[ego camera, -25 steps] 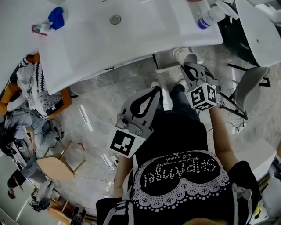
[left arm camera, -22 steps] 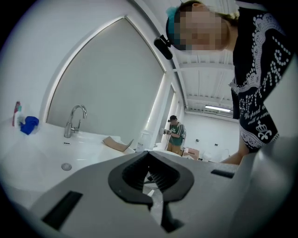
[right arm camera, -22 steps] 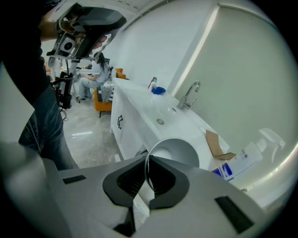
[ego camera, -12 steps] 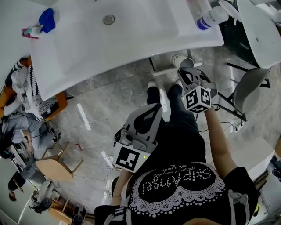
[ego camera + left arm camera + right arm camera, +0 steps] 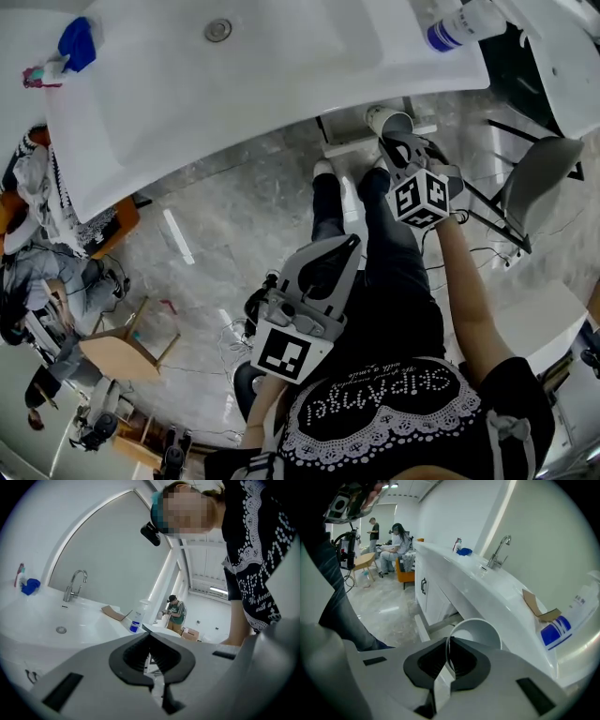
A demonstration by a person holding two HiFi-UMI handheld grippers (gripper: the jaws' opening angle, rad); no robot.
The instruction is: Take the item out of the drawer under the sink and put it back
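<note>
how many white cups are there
1: the cup, its rim clamped in the right gripper, just off the sink front edge. Others could be hidden under the sink.

Glossy grey marble floor (image 5: 234, 216); light wooden chair (image 5: 112, 352) at left; orange seat (image 5: 407, 576), possibly sofa; white walls (image 5: 450, 508).

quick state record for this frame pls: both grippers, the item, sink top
left gripper: shut, nothing between the jaws, low in front of the person's legs
right gripper: shut on the rim of the white cup
white cup: tipped, opening toward the gripper, just below the sink's front edge
sink: white, drain visible
sink top: bottle at right, blue item at left
</note>
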